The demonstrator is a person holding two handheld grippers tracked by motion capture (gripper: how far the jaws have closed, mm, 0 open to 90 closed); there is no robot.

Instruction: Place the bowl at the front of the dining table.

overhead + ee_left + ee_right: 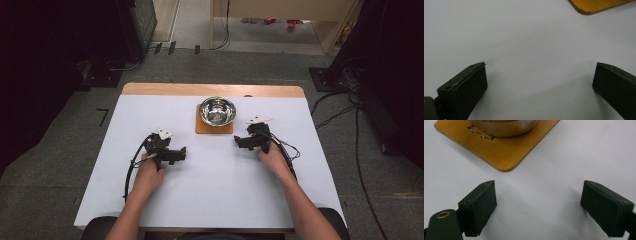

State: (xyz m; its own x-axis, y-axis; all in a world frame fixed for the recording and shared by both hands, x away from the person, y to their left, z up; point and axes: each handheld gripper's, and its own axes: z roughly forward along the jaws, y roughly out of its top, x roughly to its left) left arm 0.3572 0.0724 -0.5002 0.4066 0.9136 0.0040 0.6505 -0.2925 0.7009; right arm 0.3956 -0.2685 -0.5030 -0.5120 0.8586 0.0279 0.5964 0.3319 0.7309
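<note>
Toward the far edge of the bench [150,200], about midway along it, a steel bowl [217,110] sits on a square wooden board [202,129], and both claws rest on the white surface short of it. The right claw [239,141] lies nearer: its tips point at the board's near right corner, and in the right gripper view that rounded corner [506,167] is just ahead of the jaws, with the bowl's wall [506,128] beyond it and slightly to the left. Its jaws stand wide apart with nothing but bare bench between them. The left claw [182,154] sits farther back toward the near edge and left of the board, aimed across the bench; in the left gripper view one board corner [594,6] shows far off at the upper right. Its jaws are wide and empty too. By my reading, a reach for the bowl falls to the right claw, going forward and a little leftward.
</note>
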